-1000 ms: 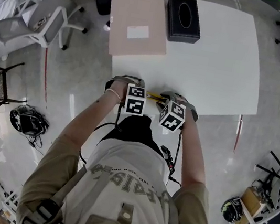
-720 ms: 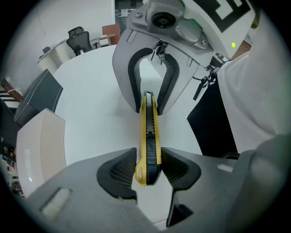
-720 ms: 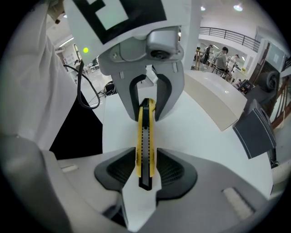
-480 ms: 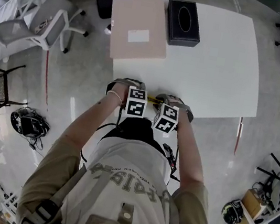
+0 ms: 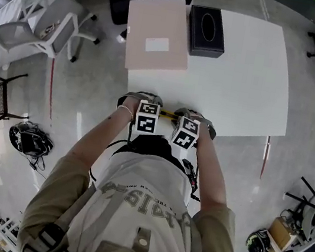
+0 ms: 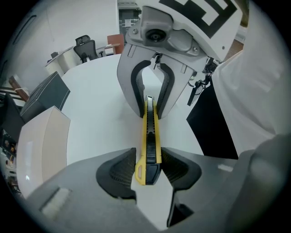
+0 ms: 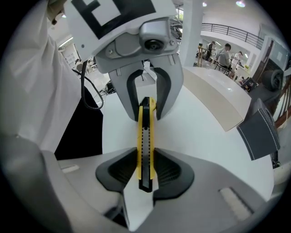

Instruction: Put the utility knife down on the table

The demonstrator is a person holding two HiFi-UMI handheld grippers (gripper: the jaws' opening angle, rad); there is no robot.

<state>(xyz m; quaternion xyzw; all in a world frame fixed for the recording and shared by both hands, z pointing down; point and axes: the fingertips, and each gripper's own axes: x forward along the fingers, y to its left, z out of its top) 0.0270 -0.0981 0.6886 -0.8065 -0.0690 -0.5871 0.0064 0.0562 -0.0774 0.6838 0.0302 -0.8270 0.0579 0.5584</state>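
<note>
Over the near edge of the tabletop (image 5: 243,77), the utility knife (image 5: 169,114) spans between your two tools. Your left gripper (image 6: 148,166) has its fingers (image 6: 113,169) clamped on the capped butt end. Your right gripper (image 7: 145,170) has just been closing its fingers (image 7: 119,170) onto the other end, and they now press the yellow sides. Expect the knife to feel light and rigid, with smooth plastic flanks that could slip. Grip the handle's flat sides, clear of the blade end, and lower it level.
</note>
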